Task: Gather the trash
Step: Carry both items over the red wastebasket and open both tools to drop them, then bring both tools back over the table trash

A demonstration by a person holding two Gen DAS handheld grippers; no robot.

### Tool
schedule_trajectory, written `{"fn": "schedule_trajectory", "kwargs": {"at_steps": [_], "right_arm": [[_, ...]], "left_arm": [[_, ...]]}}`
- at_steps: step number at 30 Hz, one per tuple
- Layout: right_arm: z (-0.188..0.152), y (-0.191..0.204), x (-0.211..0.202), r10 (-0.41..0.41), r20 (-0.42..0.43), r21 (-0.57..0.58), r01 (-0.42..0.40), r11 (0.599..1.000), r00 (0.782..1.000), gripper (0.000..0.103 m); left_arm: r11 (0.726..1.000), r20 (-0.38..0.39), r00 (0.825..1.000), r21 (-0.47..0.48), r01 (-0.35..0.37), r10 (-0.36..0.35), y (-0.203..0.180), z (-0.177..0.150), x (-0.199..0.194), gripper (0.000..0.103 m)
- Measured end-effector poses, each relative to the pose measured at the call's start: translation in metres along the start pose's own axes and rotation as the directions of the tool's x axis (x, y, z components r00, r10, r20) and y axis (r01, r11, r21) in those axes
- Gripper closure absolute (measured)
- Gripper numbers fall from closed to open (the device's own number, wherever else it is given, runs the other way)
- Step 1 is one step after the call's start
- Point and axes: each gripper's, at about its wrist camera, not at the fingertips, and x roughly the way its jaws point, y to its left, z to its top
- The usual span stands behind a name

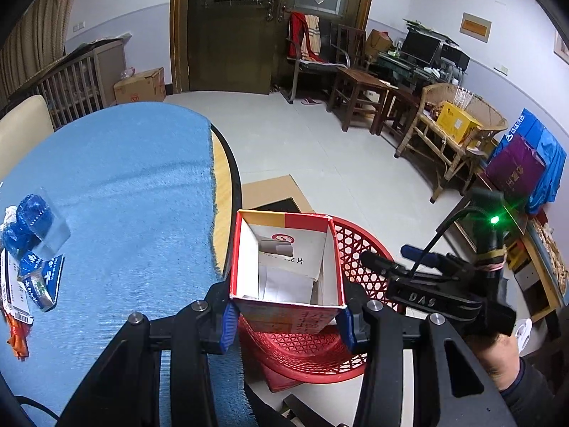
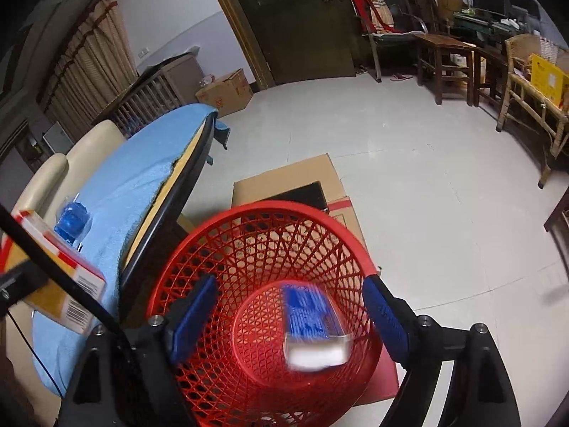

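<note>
My left gripper [image 1: 288,323] is shut on an open red and white carton [image 1: 286,267], held at the table's edge over the red mesh basket [image 1: 355,249]. The carton also shows in the right wrist view [image 2: 60,274]. My right gripper [image 2: 290,309] is open above the basket [image 2: 249,235]; a blue and white box [image 2: 313,327], blurred, lies inside the basket below the fingers. The right gripper shows in the left wrist view [image 1: 398,259] over the basket's far side. Blue wrappers [image 1: 28,227] and torn packets [image 1: 39,277] lie on the blue cloth at the left.
The round table [image 1: 227,178] carries a blue cloth [image 1: 124,185]. Flattened cardboard [image 2: 284,181] lies on the floor under the basket. A cream chair [image 2: 71,163] stands behind the table. Wooden chairs [image 1: 359,92] and a wicker bench [image 1: 444,135] line the far wall.
</note>
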Motion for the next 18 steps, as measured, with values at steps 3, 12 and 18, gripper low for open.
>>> {"fn": "schedule_trajectory", "kwargs": {"at_steps": [3,12,18], "right_arm": [[0.003,-0.005,-0.009,-0.002,0.029,0.019,0.001,1.000,1.000,0.017],[0.013,-0.022,-0.037,-0.003,0.097,0.067,-0.004,0.998,0.995,0.017],[0.011,-0.034,-0.045,-0.015,0.108,0.095,0.004,0.996,0.994,0.017]], "left_arm": [[1.000,-0.015,1.000,0.005,0.002,-0.002,-0.004,0.000,0.009,0.056],[1.000,-0.092,0.995,0.010,0.025,-0.024,-0.025,0.004,0.042,0.035],[1.000,-0.115,0.993,-0.020,-0.004,0.002,-0.016,0.002,0.047,0.026]]}}
